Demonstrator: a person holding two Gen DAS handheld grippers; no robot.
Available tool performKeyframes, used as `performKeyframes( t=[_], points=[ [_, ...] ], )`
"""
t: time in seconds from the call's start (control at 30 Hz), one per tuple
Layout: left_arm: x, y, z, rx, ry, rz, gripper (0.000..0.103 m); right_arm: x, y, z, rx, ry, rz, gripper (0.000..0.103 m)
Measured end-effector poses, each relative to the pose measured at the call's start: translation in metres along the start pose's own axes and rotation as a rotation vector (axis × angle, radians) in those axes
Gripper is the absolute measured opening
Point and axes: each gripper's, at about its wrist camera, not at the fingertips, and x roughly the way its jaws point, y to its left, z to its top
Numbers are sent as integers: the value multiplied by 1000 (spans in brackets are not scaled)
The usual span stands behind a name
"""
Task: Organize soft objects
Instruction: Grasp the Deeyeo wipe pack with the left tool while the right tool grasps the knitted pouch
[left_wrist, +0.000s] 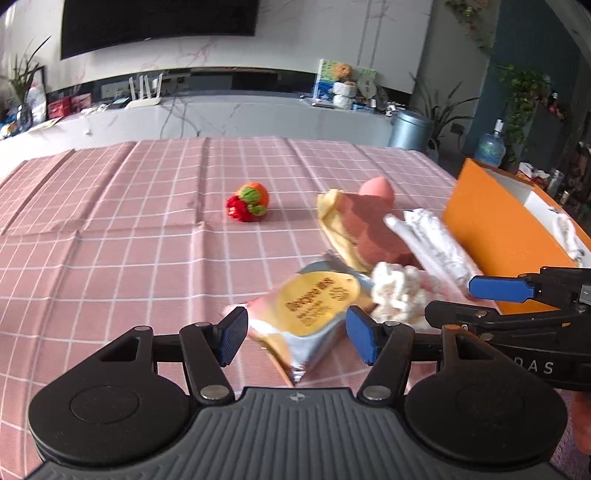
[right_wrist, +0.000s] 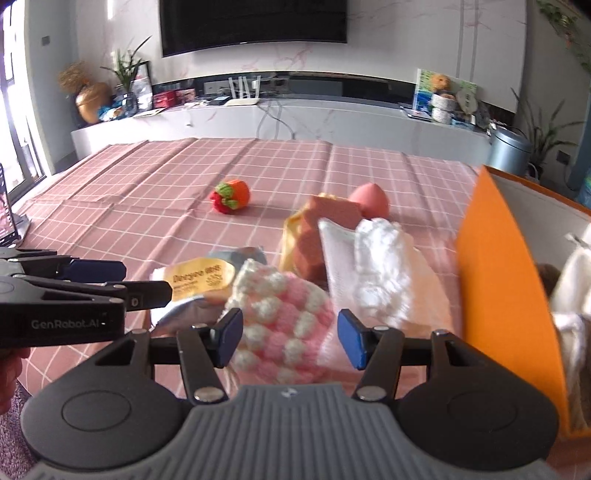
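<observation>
My left gripper (left_wrist: 295, 334) is open around a yellow and silver snack packet (left_wrist: 314, 306) on the pink checked tablecloth (left_wrist: 129, 229). My right gripper (right_wrist: 290, 341) is open around a pink and white crocheted piece (right_wrist: 284, 317); the packet (right_wrist: 199, 282) lies to its left. Beyond lie a brown and yellow sponge (right_wrist: 314, 236), a white fluffy cloth in clear wrap (right_wrist: 376, 262), a pink egg-shaped sponge (right_wrist: 371, 201) and a knitted red and orange toy (right_wrist: 231, 195). The right gripper also shows in the left wrist view (left_wrist: 491, 295).
An orange box (right_wrist: 506, 295) stands at the right with white soft items inside (right_wrist: 569, 291). A white TV bench (right_wrist: 295, 122) runs behind the table, with a metal bin (right_wrist: 508, 149) beside it. The left gripper's side shows in the right wrist view (right_wrist: 85, 291).
</observation>
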Motion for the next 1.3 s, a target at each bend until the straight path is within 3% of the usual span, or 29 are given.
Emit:
performKeyframes(
  t=[0.13,0.3,0.43,0.57,0.67,0.87,1.07,1.3],
  points=[
    [8,7,5,34,24,-15,71,20,12,11,-42,9,19,62],
    [20,9,11,121,47,-80,81,48,10,17,-40,86,3,63],
    [32,3,18,270,51,-125,85,64,-4,13,30,156,29,67],
    [48,2,22,381,85,-171,86,72,-9,8,54,185,56,62],
    [60,7,25,344,121,-247,85,72,-4,6,31,178,59,57],
    [73,14,25,281,142,-298,88,71,-5,7,17,173,72,49],
    [68,10,18,261,153,-247,76,68,-5,6,18,165,75,42],
    [42,19,7,107,221,-127,73,62,7,4,5,164,138,41]
  ],
)
